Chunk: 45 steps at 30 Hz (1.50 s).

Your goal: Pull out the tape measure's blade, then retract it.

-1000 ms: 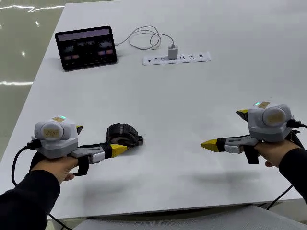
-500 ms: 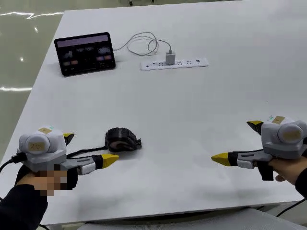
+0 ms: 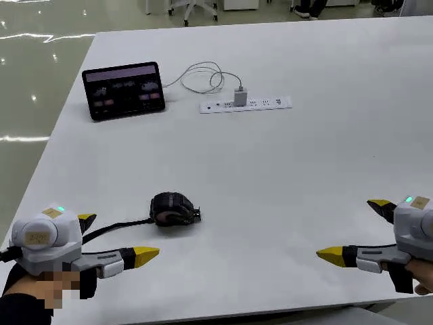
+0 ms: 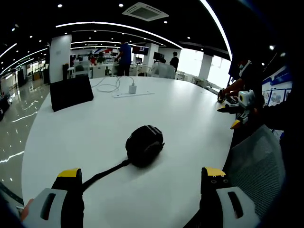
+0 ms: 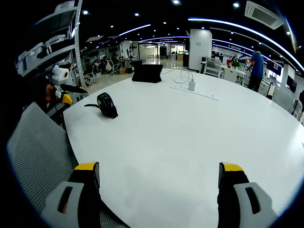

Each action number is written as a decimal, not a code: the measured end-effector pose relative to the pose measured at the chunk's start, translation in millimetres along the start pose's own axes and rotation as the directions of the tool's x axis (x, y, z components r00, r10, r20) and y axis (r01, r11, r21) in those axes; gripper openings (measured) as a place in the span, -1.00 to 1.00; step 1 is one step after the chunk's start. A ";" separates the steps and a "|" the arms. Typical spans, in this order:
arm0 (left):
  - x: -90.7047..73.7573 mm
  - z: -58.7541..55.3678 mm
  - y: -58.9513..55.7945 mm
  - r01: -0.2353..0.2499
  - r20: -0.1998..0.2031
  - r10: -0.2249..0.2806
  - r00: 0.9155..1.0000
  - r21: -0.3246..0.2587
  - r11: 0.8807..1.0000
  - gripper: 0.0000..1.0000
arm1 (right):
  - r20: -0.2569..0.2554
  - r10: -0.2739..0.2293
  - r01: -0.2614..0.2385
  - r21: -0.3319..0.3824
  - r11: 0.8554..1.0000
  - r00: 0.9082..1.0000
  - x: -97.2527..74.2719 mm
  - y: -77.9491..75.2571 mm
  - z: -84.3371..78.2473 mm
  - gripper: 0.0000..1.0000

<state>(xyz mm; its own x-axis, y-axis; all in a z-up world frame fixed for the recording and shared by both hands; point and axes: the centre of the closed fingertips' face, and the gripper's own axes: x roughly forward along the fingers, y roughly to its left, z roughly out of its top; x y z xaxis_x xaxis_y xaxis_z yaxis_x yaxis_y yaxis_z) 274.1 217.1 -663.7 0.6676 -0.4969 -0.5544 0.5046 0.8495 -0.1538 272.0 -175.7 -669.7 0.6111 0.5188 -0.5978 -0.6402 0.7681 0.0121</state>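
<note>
the tabletop (image 3: 270, 189) lies open between tape measure (image 3: 172, 208) and right gripper (image 3: 355, 229); tablet (image 3: 124, 90) and power strip (image 3: 247, 103) stand well back.

Bright overhead light, floor glare, fisheye-warped edges.

Place: open-plan office | proof: rows of desks (image 4: 97, 71); shelving (image 5: 47, 38); ceiling vent (image 4: 142, 11); strip lights (image 4: 109, 23)

Table (image 3: 284, 176): tape measure (image 3: 173, 208), tablet (image 3: 124, 90), power strip (image 3: 245, 103)
</note>
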 end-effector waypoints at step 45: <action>4.8 -13.3 3.5 0.026 -0.043 -0.026 0.999 0.011 1.000 1.00 | -0.050 -0.011 0.009 -0.043 0.999 0.999 -10.0 -8.7 -24.0 1.00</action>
<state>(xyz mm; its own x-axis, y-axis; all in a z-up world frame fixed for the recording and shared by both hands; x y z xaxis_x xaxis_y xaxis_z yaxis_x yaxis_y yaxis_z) 271.9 220.1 -677.7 0.6304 -0.5106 -0.5847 0.5280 0.8342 -0.1592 260.4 -196.6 -683.1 0.5941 0.4907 -0.6374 -0.6541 0.7559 -0.0279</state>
